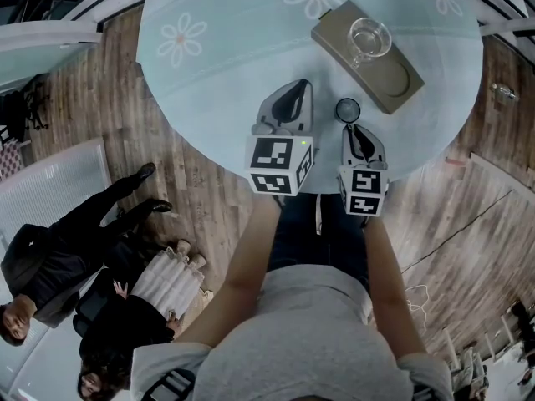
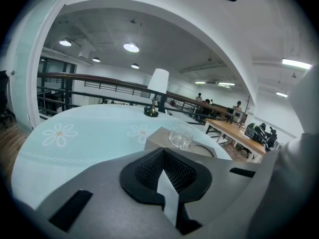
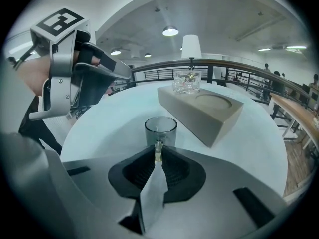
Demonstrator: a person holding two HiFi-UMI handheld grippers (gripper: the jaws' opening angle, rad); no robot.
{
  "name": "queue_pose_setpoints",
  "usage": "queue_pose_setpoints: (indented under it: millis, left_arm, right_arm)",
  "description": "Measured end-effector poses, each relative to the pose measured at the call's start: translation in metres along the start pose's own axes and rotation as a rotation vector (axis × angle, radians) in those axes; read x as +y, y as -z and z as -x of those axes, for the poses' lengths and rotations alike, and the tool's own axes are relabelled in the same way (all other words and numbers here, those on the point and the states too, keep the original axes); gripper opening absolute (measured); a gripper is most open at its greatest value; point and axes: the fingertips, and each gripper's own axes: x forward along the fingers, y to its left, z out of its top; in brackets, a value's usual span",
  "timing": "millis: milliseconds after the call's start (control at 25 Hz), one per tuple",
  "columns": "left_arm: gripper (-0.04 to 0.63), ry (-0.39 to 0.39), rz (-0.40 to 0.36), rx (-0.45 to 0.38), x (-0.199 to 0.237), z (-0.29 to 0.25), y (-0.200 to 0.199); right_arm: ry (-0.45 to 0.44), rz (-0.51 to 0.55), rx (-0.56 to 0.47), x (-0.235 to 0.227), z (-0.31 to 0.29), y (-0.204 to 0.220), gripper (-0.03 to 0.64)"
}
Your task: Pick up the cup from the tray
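A tan tray [image 1: 403,83] lies at the far right of the round pale-blue table [image 1: 217,82]. A clear glass cup [image 1: 369,38] stands in its far recess, and the near round recess [image 3: 214,102] is bare. My right gripper [image 1: 354,129] is shut on the handle of a small dark glass cup [image 1: 348,109], upright, off the tray and low over the cloth near the table's front edge. In the right gripper view that cup [image 3: 160,128] sits just past the jaws [image 3: 158,154]. Beside it, my left gripper [image 1: 292,92] is shut and holds nothing [image 2: 162,153].
A table lamp [image 2: 157,90] stands at the table's far side, beyond the tray [image 2: 158,137]. Two people [image 1: 75,266] are on the wooden floor to the left of the table. A railing and office desks lie behind.
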Motion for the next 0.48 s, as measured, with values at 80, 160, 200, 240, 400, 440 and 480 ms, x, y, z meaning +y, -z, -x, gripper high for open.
queue_pose_setpoints:
  millis: [80, 160, 200, 240, 400, 440, 480]
  left_arm:
    - [0.008, 0.003, -0.001, -0.001, -0.0015, 0.0004, 0.0002]
    - [0.008, 0.005, -0.002, -0.001, -0.0025, 0.0015, 0.0001]
    - [0.008, 0.005, -0.003, -0.002, -0.0029, 0.0020, -0.0001]
    - [0.008, 0.005, -0.003, -0.002, -0.0032, 0.0024, 0.0001]
    - [0.008, 0.004, -0.003, -0.005, -0.0034, 0.0033, 0.0018]
    - [0.008, 0.003, -0.003, -0.005, -0.0033, 0.0038, 0.0021]
    - [0.008, 0.002, -0.003, -0.005, -0.0033, 0.0045, 0.0024]
  right_arm:
    - [-0.004, -0.005, -0.001, 0.0009, 0.0002, -0.0002, 0.041]
    - [-0.002, 0.005, 0.001, 0.0022, 0.0000, 0.0003, 0.041]
    - [0.000, 0.013, 0.003, 0.0028, -0.0003, 0.0009, 0.041]
    - [0.003, 0.020, 0.007, 0.0030, -0.0006, 0.0020, 0.041]
    - [0.012, 0.031, 0.023, 0.0029, -0.0031, 0.0082, 0.041]
    - [0.013, 0.031, 0.024, 0.0030, -0.0033, 0.0090, 0.041]
    - [0.013, 0.031, 0.024, 0.0032, -0.0032, 0.0095, 0.041]
